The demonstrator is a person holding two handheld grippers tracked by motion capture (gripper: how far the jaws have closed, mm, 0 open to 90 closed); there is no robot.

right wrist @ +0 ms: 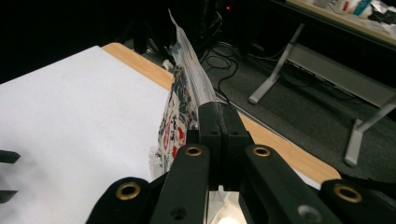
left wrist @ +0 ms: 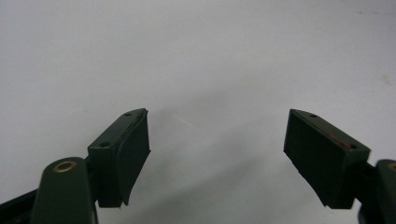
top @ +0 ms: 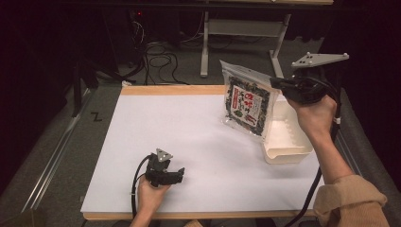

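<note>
Gripping only a thin edge of the clear plastic printed seaweed packet (top: pixel 247 101), the right gripper (top: pixel 278 83) risks the packet slipping or swinging wide of the white plastic tray (top: pixel 287 137) at the table's three o'clock. Right jaws clamped; left gripper (left wrist: pixel 217 151) wide apart, empty, at six o'clock.

You have a white tabletop (top: pixel 189 142) with a wooden edge, a tangle of black cables (top: pixel 158 61) on the floor behind it, and grey desk legs (top: pixel 204 47) beyond.
</note>
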